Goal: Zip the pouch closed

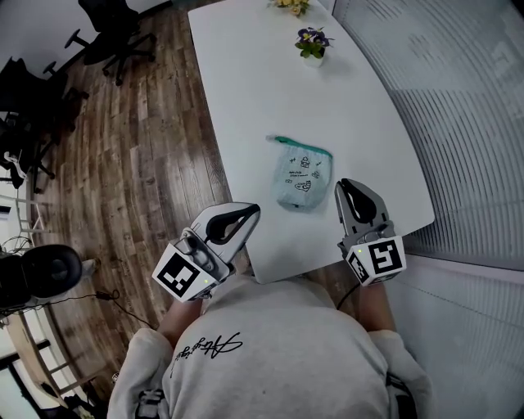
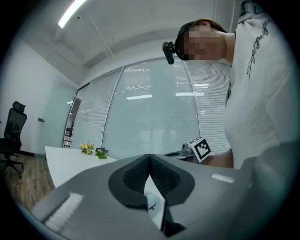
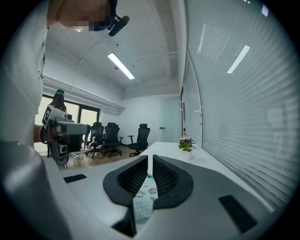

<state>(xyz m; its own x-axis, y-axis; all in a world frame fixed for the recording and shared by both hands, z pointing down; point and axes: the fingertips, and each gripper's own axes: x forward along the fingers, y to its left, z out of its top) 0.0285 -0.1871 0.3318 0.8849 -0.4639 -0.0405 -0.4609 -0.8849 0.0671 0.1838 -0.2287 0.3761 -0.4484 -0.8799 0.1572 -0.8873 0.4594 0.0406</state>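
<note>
A mint-green pouch (image 1: 301, 176) with small printed drawings lies flat on the white table (image 1: 246, 82), its dark green zipper along the far edge. My right gripper (image 1: 345, 185) hovers just right of the pouch's near corner; its jaws stand a narrow slit apart with nothing pinched. In the right gripper view the pouch (image 3: 144, 192) shows below that slit (image 3: 150, 159). My left gripper (image 1: 252, 211) hangs off the table's near-left edge, shut and empty, aimed across toward the pouch. A bit of the pouch (image 2: 152, 202) peeks under its closed jaws (image 2: 149, 157).
Two small flower pots (image 1: 313, 41) (image 1: 292, 5) stand at the table's far end. Black office chairs (image 1: 110, 29) are on the wood floor to the left. A blind-covered glass wall (image 1: 458, 98) runs along the right. The table's near edge is just in front of my body.
</note>
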